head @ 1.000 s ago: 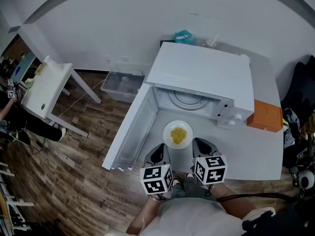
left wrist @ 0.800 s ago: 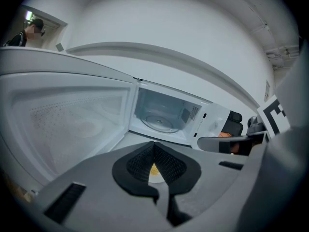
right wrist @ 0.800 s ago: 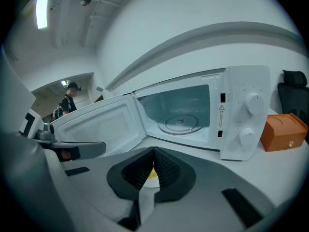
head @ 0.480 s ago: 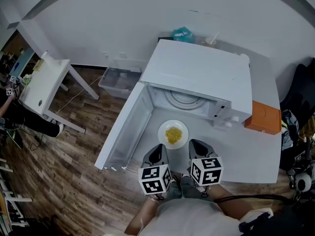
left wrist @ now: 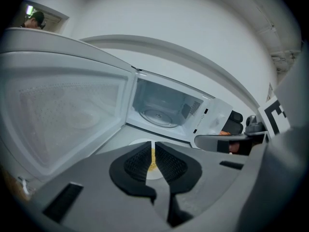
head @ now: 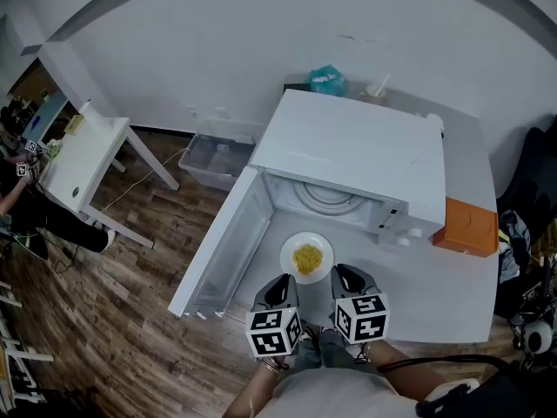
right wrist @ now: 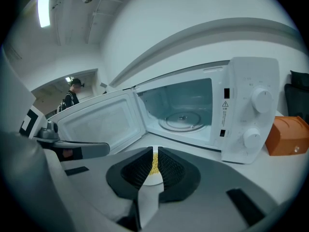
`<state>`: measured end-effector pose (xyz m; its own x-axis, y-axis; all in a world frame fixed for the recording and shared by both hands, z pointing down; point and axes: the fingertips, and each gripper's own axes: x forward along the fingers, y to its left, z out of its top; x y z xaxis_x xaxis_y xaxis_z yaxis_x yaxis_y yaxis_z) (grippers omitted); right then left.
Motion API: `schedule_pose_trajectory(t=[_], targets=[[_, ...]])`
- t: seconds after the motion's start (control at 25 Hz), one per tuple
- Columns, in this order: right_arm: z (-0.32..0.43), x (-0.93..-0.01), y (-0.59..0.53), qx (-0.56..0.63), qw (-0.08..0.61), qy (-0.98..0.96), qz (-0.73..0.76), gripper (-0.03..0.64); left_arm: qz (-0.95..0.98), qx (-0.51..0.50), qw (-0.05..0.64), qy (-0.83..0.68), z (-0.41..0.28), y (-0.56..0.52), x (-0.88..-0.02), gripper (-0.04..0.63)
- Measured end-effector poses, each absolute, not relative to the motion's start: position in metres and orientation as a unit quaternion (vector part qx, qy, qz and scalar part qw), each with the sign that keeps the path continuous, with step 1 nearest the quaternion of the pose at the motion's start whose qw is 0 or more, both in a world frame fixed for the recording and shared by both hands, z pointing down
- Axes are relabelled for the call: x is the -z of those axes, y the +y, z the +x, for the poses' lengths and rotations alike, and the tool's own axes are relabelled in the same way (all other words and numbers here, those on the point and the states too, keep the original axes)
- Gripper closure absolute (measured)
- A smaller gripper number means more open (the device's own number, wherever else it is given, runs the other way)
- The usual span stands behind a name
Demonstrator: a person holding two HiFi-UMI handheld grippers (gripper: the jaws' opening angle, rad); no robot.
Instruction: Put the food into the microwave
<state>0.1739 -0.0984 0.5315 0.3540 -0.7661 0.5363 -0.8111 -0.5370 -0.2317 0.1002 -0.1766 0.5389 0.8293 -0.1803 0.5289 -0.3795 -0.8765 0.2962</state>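
Note:
A white plate [head: 306, 257] of yellow food [head: 307, 258] rests on the counter in front of the open white microwave [head: 357, 151]. The door [head: 228, 238] is swung out to the left, and the glass turntable [right wrist: 182, 121] inside is bare. My left gripper [head: 280, 281] sits at the plate's near left edge and my right gripper [head: 342, 273] at its near right edge. Both are shut and hold nothing. The food [right wrist: 155, 163] shows through the slit of the right gripper [right wrist: 155, 158], and the plate [left wrist: 140, 141] lies just beyond the left gripper [left wrist: 152, 151].
An orange box [head: 467, 219] sits on the counter right of the microwave. A teal item [head: 327, 79] lies behind it. On the wooden floor to the left stand a clear plastic bin [head: 213, 157] and a white table [head: 83, 159]. A person [head: 17, 181] is at the far left.
The head view has shifted slightly. Both grippers stay shut near the plate's near edge, and the plate has not moved on the counter.

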Motion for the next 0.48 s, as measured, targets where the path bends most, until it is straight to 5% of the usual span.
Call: schedule_pose_trajectory(t=[0.12, 0.48], targets=[[0.176, -0.539, -0.099, -0.316, 0.039, -0.478, 0.819, 0.594, 0.932, -0.261, 0.205, -0.145, 0.102, -0.176, -0.546, 0.531], [0.194, -0.568, -0.100, -0.343, 0.038, -0.464, 0.816, 0.581, 0.920, -0.293, 0.209, -0.158, 0.106, -0.186, -0.575, 0.525]])
